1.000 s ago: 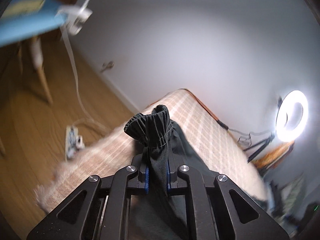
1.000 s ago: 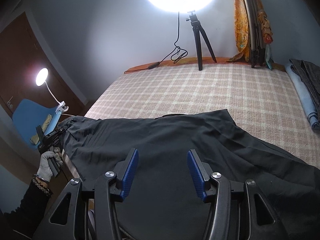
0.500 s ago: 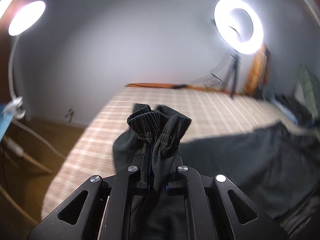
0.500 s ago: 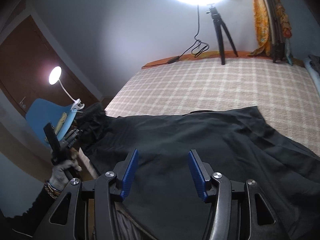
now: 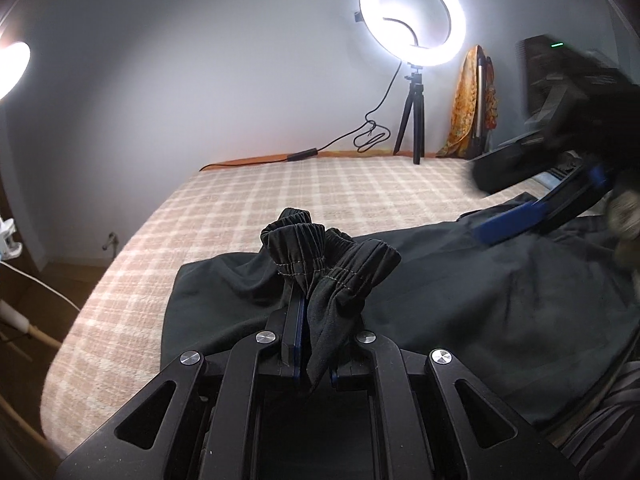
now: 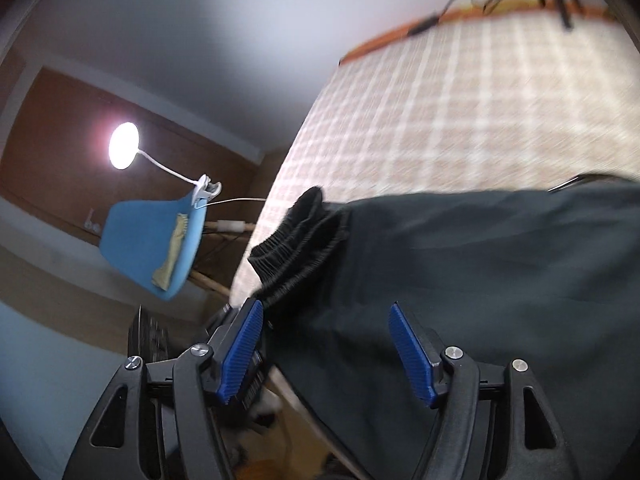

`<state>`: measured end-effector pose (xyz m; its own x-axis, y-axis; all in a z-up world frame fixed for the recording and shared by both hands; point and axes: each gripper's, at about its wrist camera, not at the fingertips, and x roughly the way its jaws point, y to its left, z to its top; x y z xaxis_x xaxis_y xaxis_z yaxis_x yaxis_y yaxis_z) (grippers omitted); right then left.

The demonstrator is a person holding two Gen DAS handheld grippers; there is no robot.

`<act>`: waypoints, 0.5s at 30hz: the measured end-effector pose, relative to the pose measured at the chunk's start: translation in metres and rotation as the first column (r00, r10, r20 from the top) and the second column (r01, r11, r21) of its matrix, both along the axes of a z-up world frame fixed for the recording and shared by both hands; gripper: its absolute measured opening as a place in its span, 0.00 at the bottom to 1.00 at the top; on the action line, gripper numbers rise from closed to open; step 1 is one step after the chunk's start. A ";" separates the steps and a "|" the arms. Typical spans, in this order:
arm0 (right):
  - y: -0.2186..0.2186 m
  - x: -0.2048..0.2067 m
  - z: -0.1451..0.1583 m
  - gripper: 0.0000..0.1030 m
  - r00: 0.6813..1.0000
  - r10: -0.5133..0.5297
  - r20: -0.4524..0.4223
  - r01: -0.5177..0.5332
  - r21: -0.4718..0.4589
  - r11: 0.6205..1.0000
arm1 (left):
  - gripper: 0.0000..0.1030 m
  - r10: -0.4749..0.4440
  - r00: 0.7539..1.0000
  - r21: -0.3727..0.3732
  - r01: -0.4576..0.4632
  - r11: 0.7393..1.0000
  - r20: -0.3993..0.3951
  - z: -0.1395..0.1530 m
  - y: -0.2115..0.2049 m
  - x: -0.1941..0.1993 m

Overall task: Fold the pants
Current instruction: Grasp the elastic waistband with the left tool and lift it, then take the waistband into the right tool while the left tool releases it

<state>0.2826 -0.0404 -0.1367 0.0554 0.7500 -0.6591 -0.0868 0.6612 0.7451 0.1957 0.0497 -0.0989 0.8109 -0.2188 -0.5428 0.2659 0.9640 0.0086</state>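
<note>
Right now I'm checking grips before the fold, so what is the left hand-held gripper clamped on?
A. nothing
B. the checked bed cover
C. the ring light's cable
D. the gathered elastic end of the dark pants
D: the left hand-held gripper pinches the bunched elastic of the dark pants.

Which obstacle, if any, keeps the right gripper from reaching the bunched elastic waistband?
Probably none: the right gripper, jaws opening and empty, hangs over the pants beside the waistband, though the left gripper already clamps that bunch.

Black pants (image 5: 460,292) lie spread across the checked bed — gathered elastic cuffs bunched and lifted.
</note>
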 end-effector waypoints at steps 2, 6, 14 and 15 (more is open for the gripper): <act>0.013 0.002 -0.013 0.69 0.999 -0.014 -0.034 0.014 0.016 1.000 | 0.07 -0.005 1.000 0.000 0.005 1.000 0.005 -0.001 -0.004 0.000; 0.028 0.009 -0.032 0.70 0.995 -0.057 -0.086 0.063 0.071 0.996 | 0.07 -0.026 1.000 0.033 0.026 0.999 0.008 -0.005 -0.010 -0.003; 0.049 0.022 -0.051 0.73 0.988 -0.079 -0.130 0.090 0.082 0.993 | 0.07 -0.074 0.997 0.101 0.072 0.992 0.024 -0.011 -0.027 -0.011; 0.053 0.024 -0.053 0.73 0.987 -0.083 -0.137 0.095 0.083 0.992 | 0.07 -0.082 0.996 0.114 0.078 0.990 0.027 -0.012 -0.030 -0.012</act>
<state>0.3071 0.0121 -0.1897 0.0410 0.8021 -0.5958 0.0729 0.5923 0.8024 0.1837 0.0201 -0.1107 0.8105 -0.2222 -0.5420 0.3399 0.9320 0.1261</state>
